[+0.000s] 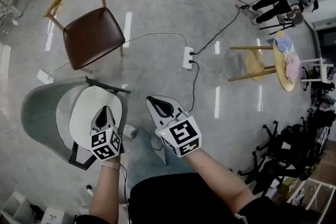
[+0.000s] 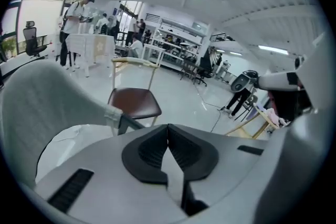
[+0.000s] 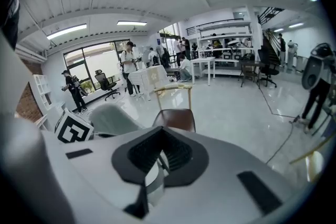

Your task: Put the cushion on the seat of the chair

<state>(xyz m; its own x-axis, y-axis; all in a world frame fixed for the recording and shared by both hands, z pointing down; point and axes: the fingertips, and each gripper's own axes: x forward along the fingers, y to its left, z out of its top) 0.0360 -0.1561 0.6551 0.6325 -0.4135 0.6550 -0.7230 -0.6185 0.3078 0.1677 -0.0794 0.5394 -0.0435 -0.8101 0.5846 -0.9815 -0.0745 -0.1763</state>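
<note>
We are logging the white cushion (image 1: 81, 115) lying on the grey chair (image 1: 39, 113) seat, task seemingly complete, and are holding left gripper (image 1: 105, 109) and right gripper (image 1: 153, 100) closed, both empty.

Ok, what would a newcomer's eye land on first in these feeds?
First, the two marker-cubed grippers low in the head view. The left gripper is over the white cushion, which lies in the grey chair. The right gripper is beside it, and both are shut and empty. Then the brown chair at upper left and the power strip on the floor mid-frame.
</note>
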